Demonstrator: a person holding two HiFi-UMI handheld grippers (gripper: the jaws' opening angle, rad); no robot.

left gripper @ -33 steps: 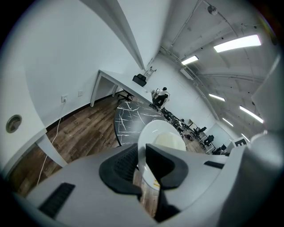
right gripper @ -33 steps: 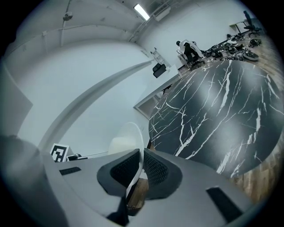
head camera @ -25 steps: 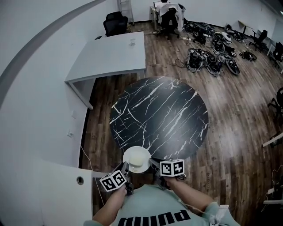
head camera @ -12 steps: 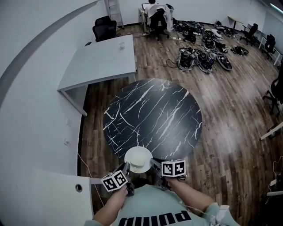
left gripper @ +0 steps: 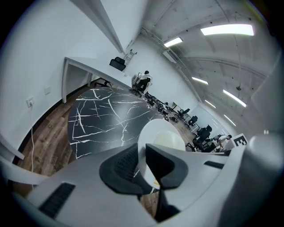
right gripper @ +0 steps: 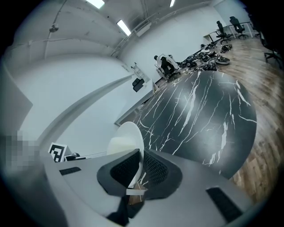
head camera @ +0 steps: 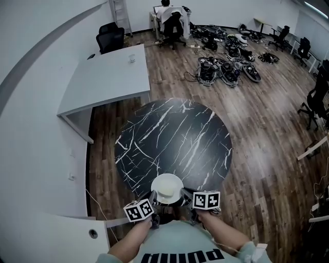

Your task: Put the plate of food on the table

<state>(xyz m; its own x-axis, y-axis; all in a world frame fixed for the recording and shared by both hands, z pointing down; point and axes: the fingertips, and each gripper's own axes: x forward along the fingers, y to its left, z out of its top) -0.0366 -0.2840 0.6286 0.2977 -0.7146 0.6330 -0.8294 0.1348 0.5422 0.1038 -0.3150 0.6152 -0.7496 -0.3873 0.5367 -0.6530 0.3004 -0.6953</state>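
Left gripper (head camera: 154, 197) is clamped on the near-left rim of the plate (head camera: 167, 188), and in its own view both dark pads pinch the white edge between them. My right gripper (head camera: 183, 194) is clenched on the opposite rim in the same way, so the plate hangs between the two, roughly level. It carries one pale mound of food (head camera: 168, 184). Compared with a second ago, both grips look unchanged. The plate has come forward, though: it now overlaps more of the near edge of the round black marble table (head camera: 175, 133), where before about half of it hung past the rim. I cannot tell whether it touches the tabletop. Counting outward, I see two grippers, one plate, one helping of food and one marble table. Beyond that stands one white desk (head camera: 105, 79) with one small item (head camera: 132, 58) on it. One heap of gear (head camera: 226, 69) lies on the wooden floor, and one person (head camera: 167, 11) sits at the far wall.
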